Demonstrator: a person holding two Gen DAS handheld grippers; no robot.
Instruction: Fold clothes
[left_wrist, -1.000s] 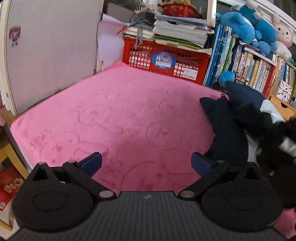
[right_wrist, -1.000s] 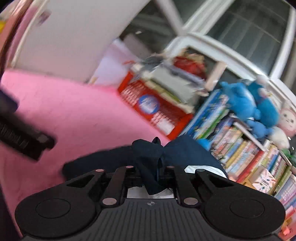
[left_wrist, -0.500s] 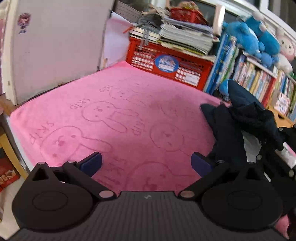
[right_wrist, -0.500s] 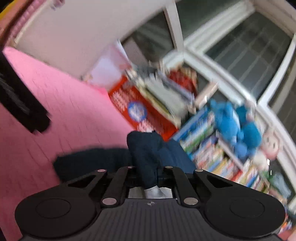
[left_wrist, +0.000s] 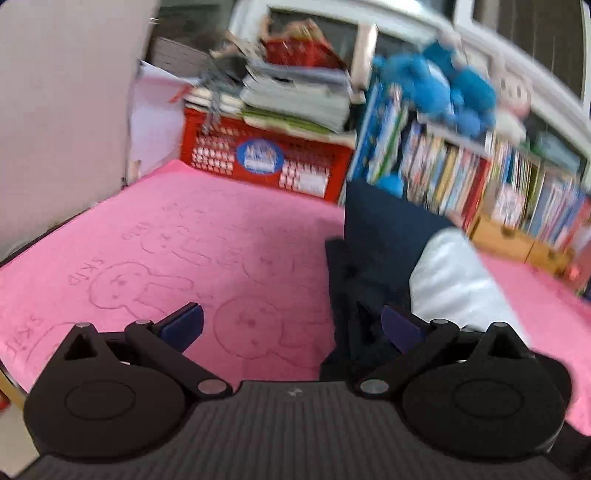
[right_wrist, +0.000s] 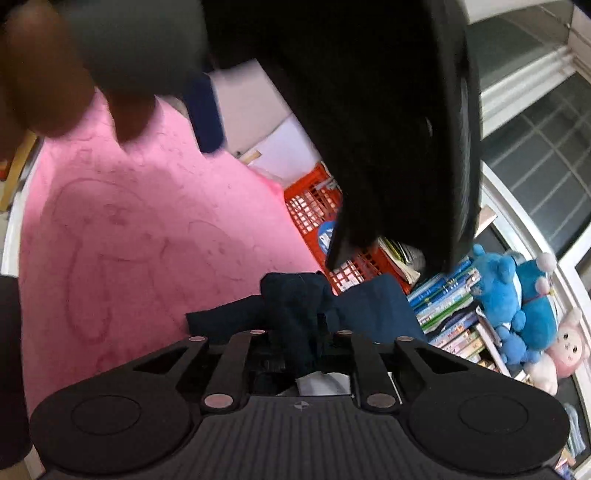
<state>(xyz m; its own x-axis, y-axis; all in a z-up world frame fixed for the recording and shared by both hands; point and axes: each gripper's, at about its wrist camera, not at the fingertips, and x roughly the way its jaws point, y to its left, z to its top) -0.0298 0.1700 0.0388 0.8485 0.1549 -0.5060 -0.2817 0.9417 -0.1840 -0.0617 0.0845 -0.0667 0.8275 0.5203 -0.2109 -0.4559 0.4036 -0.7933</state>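
Two grippers worked over a pink blanket embossed with rabbit outlines, spread across the surface. At the left stood a pale wall panel. The left gripper hovered with its blue-padded fingers spread wide, holding nothing. Behind the blanket a red crate carried stacked papers and books. The dark navy garment with a white part lay crumpled on the blanket's right side. The right gripper was pinching a bunch of that garment. A bookshelf held books, with blue plush toys on top.
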